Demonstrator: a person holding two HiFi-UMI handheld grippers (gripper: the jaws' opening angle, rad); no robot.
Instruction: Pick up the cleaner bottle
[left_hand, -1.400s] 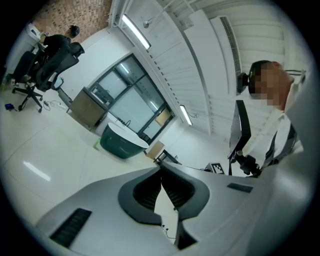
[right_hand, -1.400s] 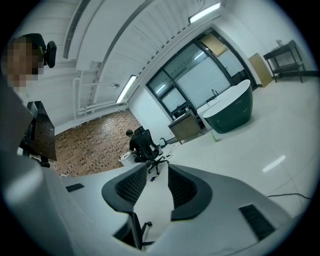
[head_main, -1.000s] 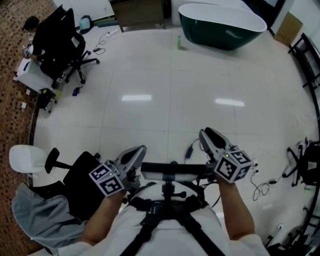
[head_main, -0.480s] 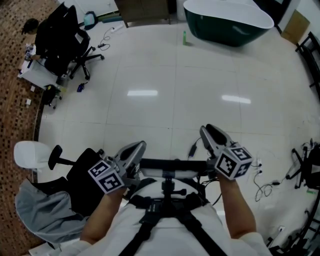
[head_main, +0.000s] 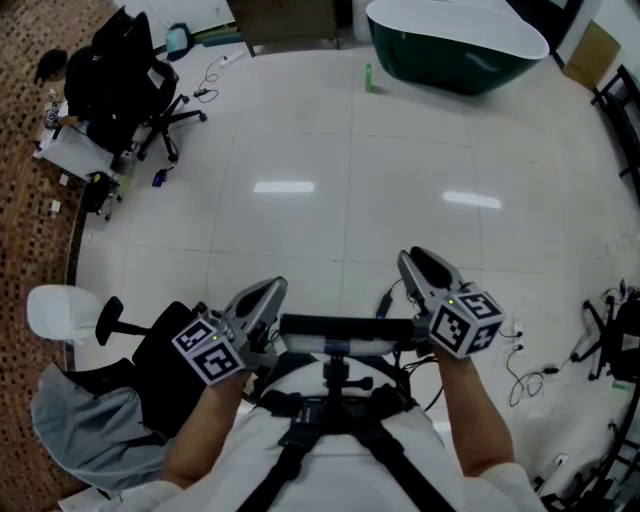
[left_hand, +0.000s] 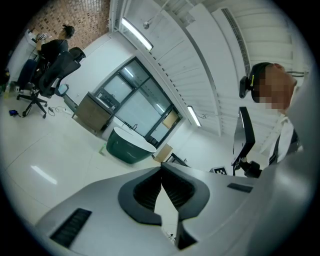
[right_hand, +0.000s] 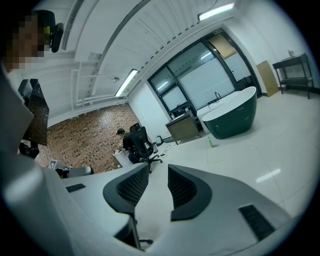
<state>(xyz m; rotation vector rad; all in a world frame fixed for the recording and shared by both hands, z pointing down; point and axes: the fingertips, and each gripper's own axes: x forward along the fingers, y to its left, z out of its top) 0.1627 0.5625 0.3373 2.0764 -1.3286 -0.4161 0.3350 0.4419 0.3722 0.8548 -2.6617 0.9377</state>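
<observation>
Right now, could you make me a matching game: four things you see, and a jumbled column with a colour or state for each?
Things:
1. cleaner bottle
2. bathtub
3. office chair
4. right gripper

Colours or states:
A. black
B. jaws apart, nothing between them
C. dark green outside, white inside
D. small, light green, standing on the floor

Pairs: 1-D, 2-C, 3-A, 4-B

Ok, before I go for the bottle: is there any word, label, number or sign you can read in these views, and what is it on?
No readable text in any view.
Cleaner bottle, green, on the floor beside the bathtub: any label is too small to read.
Left marker cube and right marker cube: black-and-white square patterns only, no letters or digits.
</observation>
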